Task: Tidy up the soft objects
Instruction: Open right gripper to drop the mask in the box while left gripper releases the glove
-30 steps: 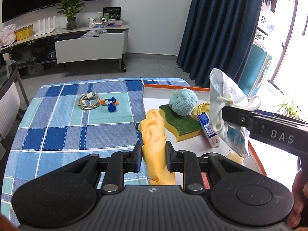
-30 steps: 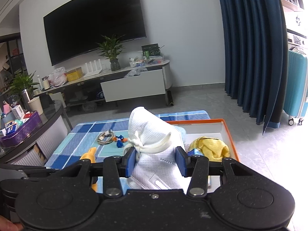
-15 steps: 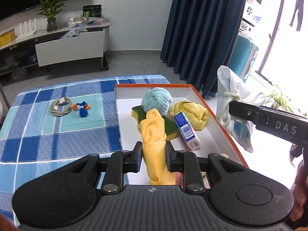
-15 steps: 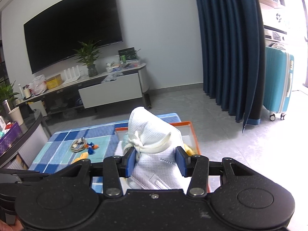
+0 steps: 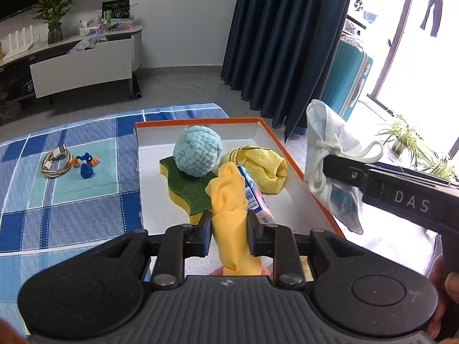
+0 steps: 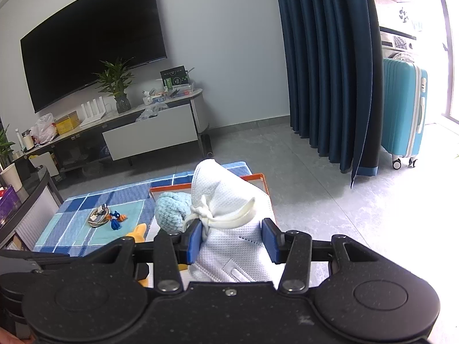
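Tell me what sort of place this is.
Most likely a home living room: a large black wall-mounted television hangs above a low media console, dark blue floor-length curtains cover the window side, and a turquoise hard-shell suitcase stands nearby.

A home living room: wall television (image 6: 91,57), media console (image 6: 149,134), curtains (image 6: 330,66).

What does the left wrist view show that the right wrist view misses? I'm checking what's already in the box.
Only left wrist: the green-topped sponge, yellow cloth and blue-white packet in the orange-rimmed box.
Only right wrist: the TV.
Both: blue yarn ball, white mask, cable.
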Action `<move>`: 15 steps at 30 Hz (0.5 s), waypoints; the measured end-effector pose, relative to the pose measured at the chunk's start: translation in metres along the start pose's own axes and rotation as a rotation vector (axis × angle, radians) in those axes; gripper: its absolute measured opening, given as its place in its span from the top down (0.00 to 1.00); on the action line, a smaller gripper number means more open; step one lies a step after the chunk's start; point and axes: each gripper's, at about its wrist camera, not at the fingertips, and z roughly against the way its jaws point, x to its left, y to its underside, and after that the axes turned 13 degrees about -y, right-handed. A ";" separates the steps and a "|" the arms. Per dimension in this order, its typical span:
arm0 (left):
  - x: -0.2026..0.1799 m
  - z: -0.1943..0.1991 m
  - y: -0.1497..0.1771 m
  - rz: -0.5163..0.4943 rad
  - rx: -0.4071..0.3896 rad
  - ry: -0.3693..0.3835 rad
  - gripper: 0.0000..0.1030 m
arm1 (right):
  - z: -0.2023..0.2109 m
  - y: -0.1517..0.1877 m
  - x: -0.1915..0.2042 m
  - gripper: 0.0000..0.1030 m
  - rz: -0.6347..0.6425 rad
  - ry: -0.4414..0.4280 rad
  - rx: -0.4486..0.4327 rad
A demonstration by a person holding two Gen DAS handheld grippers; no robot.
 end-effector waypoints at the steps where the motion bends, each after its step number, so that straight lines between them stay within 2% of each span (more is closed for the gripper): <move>1: -0.001 -0.001 0.000 -0.004 0.001 0.003 0.75 | -0.001 0.000 -0.001 0.46 -0.004 0.000 0.002; 15: -0.008 -0.011 -0.002 -0.013 0.024 0.002 0.75 | -0.018 0.004 -0.010 0.45 -0.033 -0.004 0.035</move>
